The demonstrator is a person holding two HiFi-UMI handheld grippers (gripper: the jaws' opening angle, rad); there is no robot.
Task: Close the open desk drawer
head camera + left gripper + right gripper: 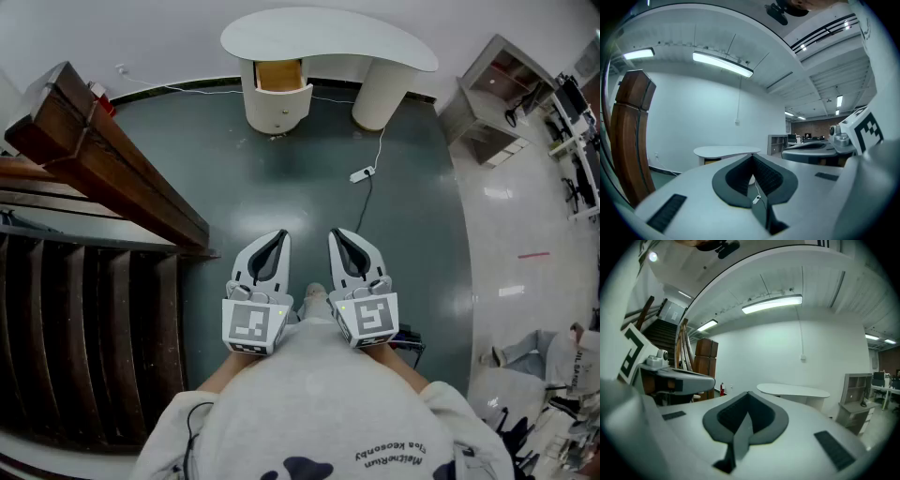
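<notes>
Drawer (279, 98): open, in desk (328, 37) pedestal | left gripper (278, 236), right gripper (338, 235): jaws pressed together, empty, well short of desk | risk: tips may slip off rounded drawer front; power strip (362, 174) before desk may trip approach

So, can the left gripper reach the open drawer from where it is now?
Probably not yet. The left gripper is held close to the body, and the drawer stands far off across the floor. Nothing seems to block the way; the power strip lies off to the right.

Bright, even light fr. ceiling tubes (723, 64) — heavy fisheye warp w/ dark corners.
</notes>
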